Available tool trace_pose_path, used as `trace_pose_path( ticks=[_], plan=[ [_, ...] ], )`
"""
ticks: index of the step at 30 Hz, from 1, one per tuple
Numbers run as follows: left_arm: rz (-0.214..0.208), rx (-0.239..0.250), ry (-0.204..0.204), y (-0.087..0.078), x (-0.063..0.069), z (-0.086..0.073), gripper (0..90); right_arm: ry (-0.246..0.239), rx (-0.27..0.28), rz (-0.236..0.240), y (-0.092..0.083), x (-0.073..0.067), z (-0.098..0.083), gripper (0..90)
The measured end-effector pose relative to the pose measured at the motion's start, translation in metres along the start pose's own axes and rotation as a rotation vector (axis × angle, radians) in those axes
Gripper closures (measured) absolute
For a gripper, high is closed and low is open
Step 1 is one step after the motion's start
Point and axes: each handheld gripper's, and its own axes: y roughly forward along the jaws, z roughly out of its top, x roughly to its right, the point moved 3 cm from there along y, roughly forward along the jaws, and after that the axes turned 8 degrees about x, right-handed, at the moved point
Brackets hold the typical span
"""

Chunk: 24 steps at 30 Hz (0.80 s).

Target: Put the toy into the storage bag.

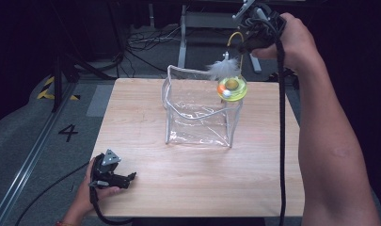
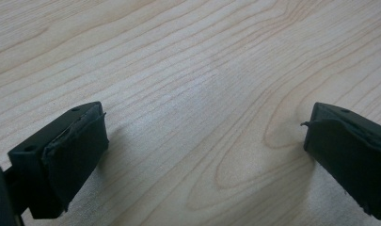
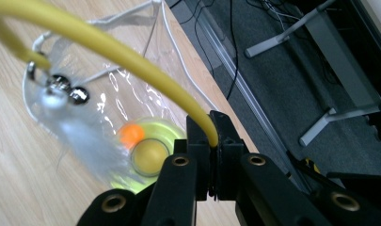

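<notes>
- Up above the far right corner of the clear plastic bag [image 1: 197,110], the right tongs [image 1: 243,43] were clamped fully shut on a curved yellow wire [image 1: 234,38], as the right gripper view showed with the wire [image 3: 131,61] pinched between the two black jaws.
- From that wire hung a cat toy: a white feather tuft [image 1: 224,69] with small silver bells [image 3: 68,89] at its top, and below it a round yellow-green disc [image 1: 232,89] carrying an orange ball [image 1: 221,89] and a duller yellow centre.
- That disc [image 3: 148,155] sat at the bag's upper right rim, over the bag's open mouth; whether it touched the rim I could not tell.
- Standing upright with white trim along its edges, the bag stood on the wooden tabletop [image 1: 146,188], towards the far middle of it.
- Well apart from the bag, at the near left corner of the tabletop, the left tongs [image 1: 129,178] rested low in the person's left hand [image 1: 87,193].
- Seen in the left gripper view, the left tongs [image 2: 204,155] stood wide open with only bare wood grain between the jaws, gripping nothing.
- Beyond the bag, off the tabletop's far edge, grey floor with cables [image 1: 146,40] and metal frame legs [image 1: 182,37] could be seen.
</notes>
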Motion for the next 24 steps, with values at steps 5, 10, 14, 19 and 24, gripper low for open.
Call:
trace_pose_path(
  ticks=[5, 10, 14, 19, 24],
  plan=[
    [0.000, 0.000, 0.000, 0.000, 0.000, 0.000, 0.4, -0.014, -0.001, 0.034, 0.015, -0.008, 0.005, 88.1],
    [0.001, 0.003, -0.001, 0.000, 0.000, 0.000, 0.4, -0.026, -0.023, 0.072, 0.035, -0.017, 0.003, 88.1],
    [0.002, 0.003, 0.000, 0.000, 0.000, 0.000, 0.4, -0.029, -0.035, 0.098, 0.050, -0.023, -0.002, 88.1],
    [0.002, 0.003, 0.000, 0.000, 0.000, 0.000, 0.4, -0.029, -0.059, 0.135, 0.073, -0.031, -0.013, 88.1],
    [0.002, 0.004, 0.000, 0.000, 0.000, 0.000, 0.4, -0.035, -0.088, 0.162, 0.091, -0.039, -0.026, 88.1]
  ],
)
